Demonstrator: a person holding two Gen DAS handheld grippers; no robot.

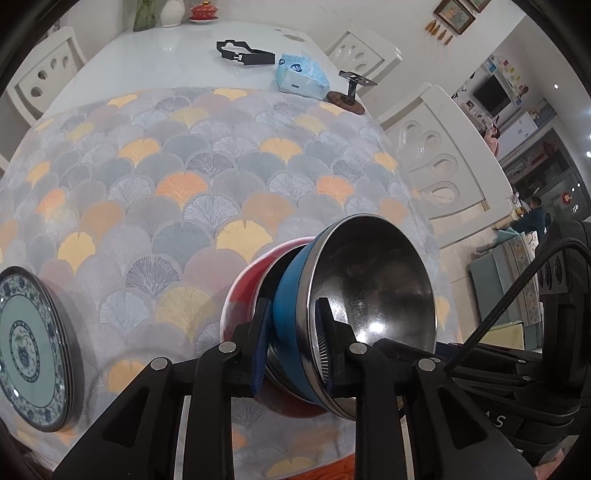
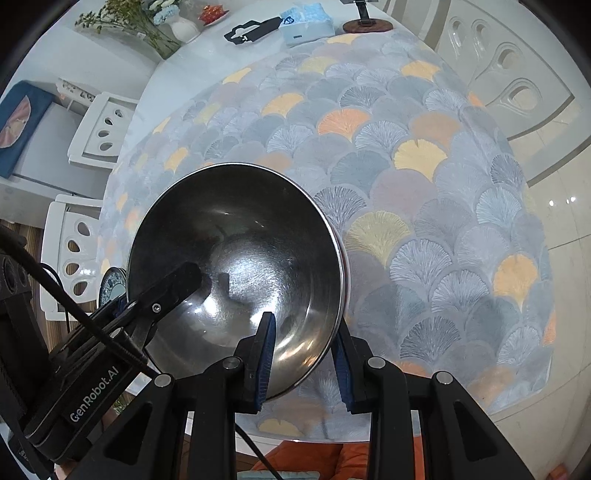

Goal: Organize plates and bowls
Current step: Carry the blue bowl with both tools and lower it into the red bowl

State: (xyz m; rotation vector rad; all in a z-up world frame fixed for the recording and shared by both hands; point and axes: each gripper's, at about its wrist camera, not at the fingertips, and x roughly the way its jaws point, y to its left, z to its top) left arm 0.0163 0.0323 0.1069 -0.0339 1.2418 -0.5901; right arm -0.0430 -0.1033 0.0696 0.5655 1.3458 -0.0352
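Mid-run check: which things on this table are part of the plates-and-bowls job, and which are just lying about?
Job:
- blue bowl, steel-lined, rim between both tongs: left, right
- red bowl beneath it
- patterned plate at the table edge

Lying about:
- tissue pack
- black bracket
- small stand
- red lidded cup
- flower vase

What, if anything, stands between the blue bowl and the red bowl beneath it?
Nothing visible does: the blue bowl already sits partly inside the red bowl, though the space between them is hidden.
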